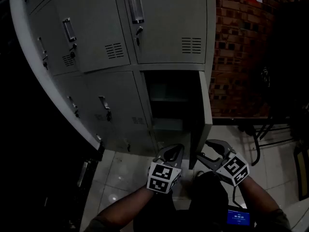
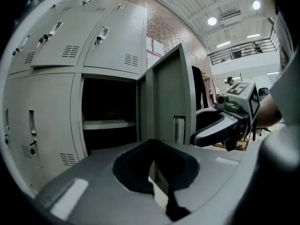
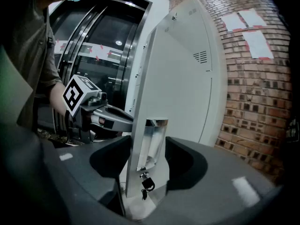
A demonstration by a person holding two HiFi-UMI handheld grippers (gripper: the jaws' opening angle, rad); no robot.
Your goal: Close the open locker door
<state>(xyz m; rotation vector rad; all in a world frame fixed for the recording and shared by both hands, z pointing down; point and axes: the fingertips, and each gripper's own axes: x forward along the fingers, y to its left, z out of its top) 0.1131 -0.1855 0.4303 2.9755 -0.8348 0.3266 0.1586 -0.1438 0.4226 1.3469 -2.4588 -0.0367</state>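
1. Locker door [image 1: 203, 111]: it's standing wide open at the lower right of the locker bank [image 1: 159, 28]. It sits centre of the head view, swung out edge-on towards the person, and the closing swing hasn't begun.
2. We're at the get-a-purchase step, I'd say. The right gripper [image 3: 149, 146] has its jaws spread as wide as they go. They straddle the door's free edge right at the handle [image 3: 154, 130], and the pads aren't visibly pressing on it.
3. The left gripper [image 1: 179, 148] is pressed together and empty, lower centre of the head view, on the compartment side of the door.
4. Next move, as I read it: nip the edge or simply lean the outer jaw on it. Then carry the door round its hinge arc into the open compartment [image 1: 169, 105], with the left gripper kept out of the closing gap.
5. The door itself is pale grey sheet metal with vent louvres [image 3: 200, 56] high up. It has a shiny recessed handle and a small dark lock piece [image 3: 146, 184] beneath.
6. Beyond it: one shelf [image 2: 108, 124] in the dark compartment, and a brick wall [image 1: 241, 57] at right.
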